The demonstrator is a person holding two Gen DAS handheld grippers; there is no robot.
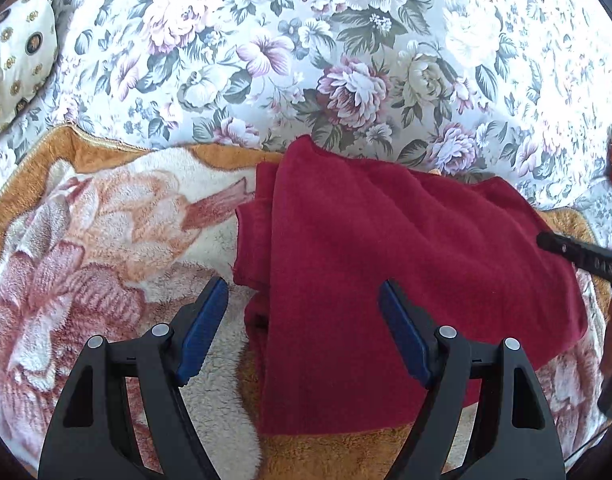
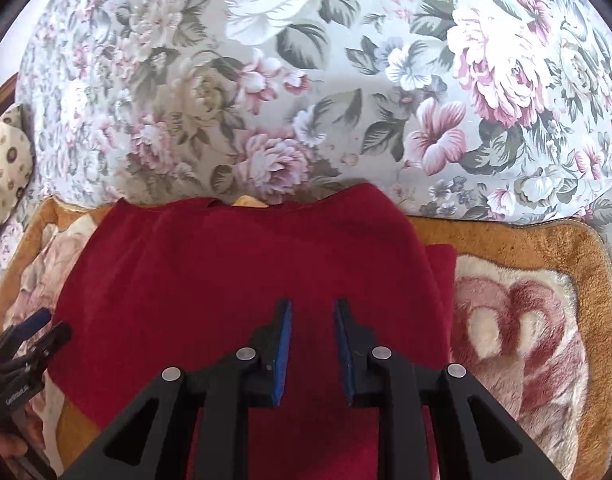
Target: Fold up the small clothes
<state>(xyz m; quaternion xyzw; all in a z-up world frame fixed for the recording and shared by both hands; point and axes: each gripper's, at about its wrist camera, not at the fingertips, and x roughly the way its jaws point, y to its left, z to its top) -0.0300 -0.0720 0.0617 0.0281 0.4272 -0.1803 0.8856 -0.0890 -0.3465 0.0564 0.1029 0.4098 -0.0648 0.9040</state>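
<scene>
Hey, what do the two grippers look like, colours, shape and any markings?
Both match: the left gripper and right gripper have black plastic frames with triangular cut-outs, round silver pivot pins, and two tapering fingers lined with ribbed blue pads. White lettering marks the side of each, too small to read. No cables or sleeves show.

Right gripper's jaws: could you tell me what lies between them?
Nothing is held; only the red garment shows through the gap of the right gripper, in the right wrist view.

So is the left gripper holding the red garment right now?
No, the left gripper hangs open above the red garment, its blue pads clear of the cloth.
</scene>
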